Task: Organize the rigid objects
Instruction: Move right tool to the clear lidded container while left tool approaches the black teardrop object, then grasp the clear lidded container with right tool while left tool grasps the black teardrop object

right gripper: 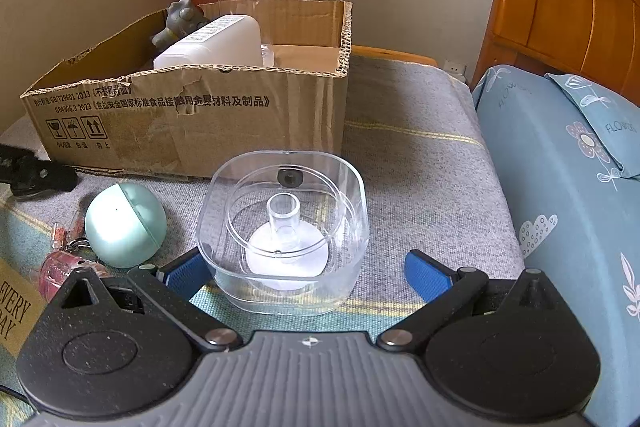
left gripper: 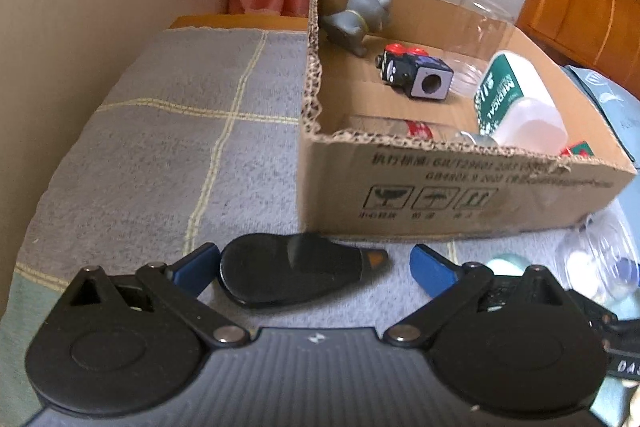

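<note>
My left gripper is open over the grey checked cloth. A black teardrop-shaped object with an orange tip lies between its blue fingers, close to the left one and apart from the right one. My right gripper is also open, its fingers on either side of a clear square plastic container with a small tube inside. A mint-green ball lies left of that container. The cardboard box holds a grey cat figurine, a black cube toy, a white bottle and a clear cup.
Pink keychain trinkets and a printed card lie at the left of the right wrist view. A blue flowered pillow and a wooden headboard close off the right side. Bare grey cloth stretches left of the box.
</note>
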`<state>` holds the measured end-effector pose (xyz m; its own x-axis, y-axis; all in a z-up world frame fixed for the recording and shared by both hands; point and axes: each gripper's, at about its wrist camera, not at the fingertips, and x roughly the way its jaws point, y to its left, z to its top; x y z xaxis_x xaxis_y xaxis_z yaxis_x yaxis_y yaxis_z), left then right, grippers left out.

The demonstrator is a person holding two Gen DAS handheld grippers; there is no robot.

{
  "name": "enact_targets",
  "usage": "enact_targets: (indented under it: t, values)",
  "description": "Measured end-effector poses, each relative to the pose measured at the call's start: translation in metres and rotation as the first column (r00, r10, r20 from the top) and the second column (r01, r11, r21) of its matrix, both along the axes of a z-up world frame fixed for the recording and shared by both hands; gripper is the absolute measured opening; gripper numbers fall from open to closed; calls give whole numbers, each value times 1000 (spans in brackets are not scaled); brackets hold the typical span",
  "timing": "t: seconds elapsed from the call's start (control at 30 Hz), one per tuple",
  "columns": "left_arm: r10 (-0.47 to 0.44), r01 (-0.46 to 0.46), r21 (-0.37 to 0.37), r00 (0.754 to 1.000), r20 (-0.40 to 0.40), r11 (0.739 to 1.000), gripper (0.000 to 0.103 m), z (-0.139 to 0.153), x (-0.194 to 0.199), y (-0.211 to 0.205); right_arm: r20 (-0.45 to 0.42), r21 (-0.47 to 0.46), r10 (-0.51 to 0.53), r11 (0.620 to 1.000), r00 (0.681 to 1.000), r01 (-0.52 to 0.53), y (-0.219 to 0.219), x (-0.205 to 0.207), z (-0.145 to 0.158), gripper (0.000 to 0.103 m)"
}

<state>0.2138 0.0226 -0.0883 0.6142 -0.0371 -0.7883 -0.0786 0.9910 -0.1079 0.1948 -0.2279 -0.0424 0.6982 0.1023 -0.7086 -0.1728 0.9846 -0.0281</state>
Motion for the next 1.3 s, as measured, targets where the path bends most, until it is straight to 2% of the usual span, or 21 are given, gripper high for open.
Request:
enact_targets:
  t: [0.13,0.3,0.5,0.53,0.57,0.63,0.73,0.97,1.3]
  values:
    - [-1,0,38,1000,10,999,99,-2,2,-6,5,0,22,1000,1000,-22,2,2,0,103]
    - [-48,47,84,999,15,995,99,-4,-1,-12,2,-5,65,998,998,-65,4,9,1,103]
    - [-48,46,91,999,26,995,99,-4,-1,-12,1,-20,91,996,996,-91,5,14,2,103]
    - [-52,49,96,998,30,994,96,-4,-1,-12,5,-29,94,995,996,-94,6,13,2,103]
    - [-60,56,97,998,33,994,92,-3,-2,-13,10,-38,99,994,995,-99,8,13,3,101]
    - [-77,73,99,996,37,992,89,-1,-4,-13,11,-42,109,993,994,-108,9,12,5,91]
    - [-95,91,99,995,32,991,89,0,-5,-13,-3,-18,120,993,993,-120,8,13,7,81]
    - [-149,145,131,989,21,981,89,5,-11,-8,-13,-43,134,990,991,-134,9,9,13,81]
    - [-256,249,179,967,13,952,89,25,-29,-7,-13,-14,157,987,987,-157,3,-7,32,81]
